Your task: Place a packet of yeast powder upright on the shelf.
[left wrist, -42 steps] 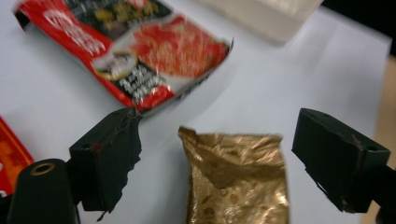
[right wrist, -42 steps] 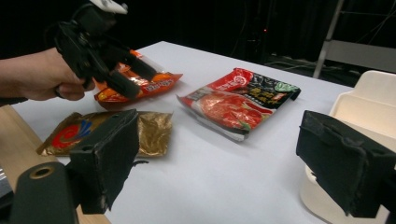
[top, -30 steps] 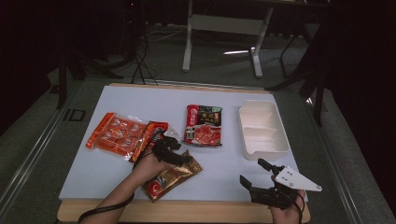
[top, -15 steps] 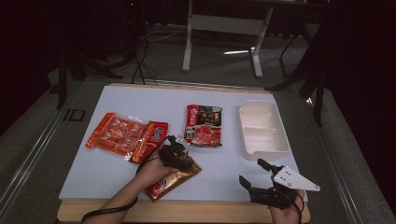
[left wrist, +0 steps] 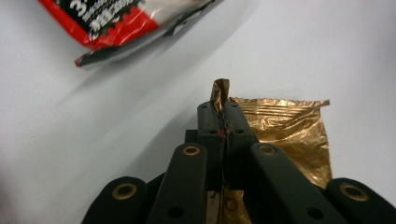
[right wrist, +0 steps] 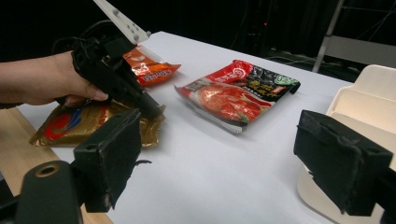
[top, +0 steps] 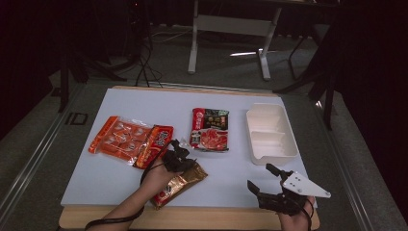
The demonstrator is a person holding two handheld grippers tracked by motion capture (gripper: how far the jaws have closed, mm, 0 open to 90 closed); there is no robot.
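A gold and red snack packet (top: pixel 180 185) lies flat near the table's front edge. My left gripper (top: pixel 185 161) has just been closing and now stands shut on that packet's far edge. In the left gripper view the jaws meet at the tips (left wrist: pixel 223 109) with a crumpled strip of gold foil (left wrist: pixel 289 126) pinched between them. The right gripper view shows the same hand and left gripper (right wrist: pixel 149 109) on the gold packet (right wrist: pixel 74 123). My right gripper (top: pixel 260 177) rests open at the front right corner, and its wide-apart pads (right wrist: pixel 224 149) hold nothing.
A red and black packet (top: pixel 210 129) lies mid-table, just beyond the left gripper. Left of it lie an orange packet (top: pixel 120 139) and a red-orange one (top: pixel 154 144). A white two-compartment tray (top: pixel 270 132) stands at the right, beyond my right gripper.
The left gripper's jaws have closed on the gold packet's far edge, and the hand has shifted slightly. The right gripper has kept still.
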